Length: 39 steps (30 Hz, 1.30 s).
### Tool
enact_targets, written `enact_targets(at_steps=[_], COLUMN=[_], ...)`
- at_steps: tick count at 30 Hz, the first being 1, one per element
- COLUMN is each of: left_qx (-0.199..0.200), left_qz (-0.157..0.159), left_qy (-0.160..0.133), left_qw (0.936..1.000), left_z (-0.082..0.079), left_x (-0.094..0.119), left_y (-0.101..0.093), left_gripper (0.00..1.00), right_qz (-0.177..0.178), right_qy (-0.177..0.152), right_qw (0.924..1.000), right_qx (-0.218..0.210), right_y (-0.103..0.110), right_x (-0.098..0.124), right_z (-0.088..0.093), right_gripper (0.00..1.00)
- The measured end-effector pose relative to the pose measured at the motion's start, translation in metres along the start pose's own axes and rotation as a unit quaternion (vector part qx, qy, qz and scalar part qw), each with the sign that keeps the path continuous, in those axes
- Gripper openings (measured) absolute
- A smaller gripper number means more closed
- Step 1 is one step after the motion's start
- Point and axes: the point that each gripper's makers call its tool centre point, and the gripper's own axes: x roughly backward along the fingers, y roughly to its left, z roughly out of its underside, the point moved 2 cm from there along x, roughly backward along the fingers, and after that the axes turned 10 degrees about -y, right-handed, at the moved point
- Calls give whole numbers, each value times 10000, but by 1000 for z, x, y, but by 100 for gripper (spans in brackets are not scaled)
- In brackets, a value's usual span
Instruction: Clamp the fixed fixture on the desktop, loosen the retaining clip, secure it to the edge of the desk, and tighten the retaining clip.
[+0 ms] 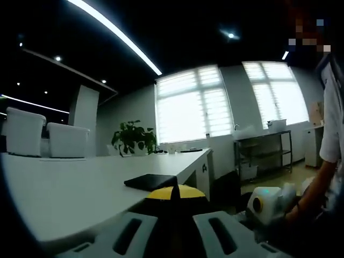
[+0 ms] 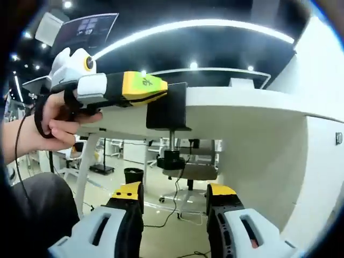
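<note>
The black metal C-shaped clamp fixture [image 2: 167,115] sits hooked over the edge of the white desk [image 2: 252,99]: its flat top plate [image 1: 150,181] lies on the desktop, and in the right gripper view its threaded screw [image 2: 172,141] hangs below the edge, ending in a black round knob [image 2: 171,159]. The left gripper [image 2: 161,88], held in a person's hand [image 2: 56,121], reaches in level with the desktop, its yellow-tipped jaws closed together on the fixture's upper part, steadying it against the edge. The right gripper [image 2: 174,201] waits underneath, its jaws spread apart with nothing between them, the gap roughly in line with the knob above but well short of it. The fixture looks rigid and fairly heavy for its size, with smooth painted faces that could slip under a light pinch, so the flat plate is the sound place to hold it. The knob is small and round; it probably wants a square grip across its sides, taken in short turns, while the other claw keeps the frame from twisting off the edge.
</note>
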Motion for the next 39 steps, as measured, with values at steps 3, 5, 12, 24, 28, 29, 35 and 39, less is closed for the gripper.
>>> enact_targets(at_steps=[3,5,12,24,28,29,35,39], left_qx=[-25,-55,-55,-25,-15,-15,-19,-34], left_qz=[-15,-21,-27,-11,-7,-8,-1,0], left_qy=[2,13,3,-1,-6,-7,-14,-8], left_qw=[10000,10000,10000,10000,10000,10000,10000,10000], left_z=[0,0,0,0,0,0,0,0], left_x=[0,0,0,1,2,2,2,2], left_y=[0,0,-1,0,-1,-1,-1,-1], left_gripper=[3,3,3,3,3,3,3,3], right_qz=[302,470,572,779,775,733,310,-294], right_qy=[-56,-303,-447,-327,-272,-238,-335,-421], right_qw=[9979,9941,9944,9938,9945,9950,9968,9980], right_qx=[569,935,768,719,649,631,651,377], right_y=[1,0,10,2,-1,0,3,6], right_x=[2,1,-13,-49,-55,-56,-56,-56], right_z=[-7,-18,-27,-16,-15,-13,-11,-9], right_gripper=[45,41,37,37,30,28,27,26])
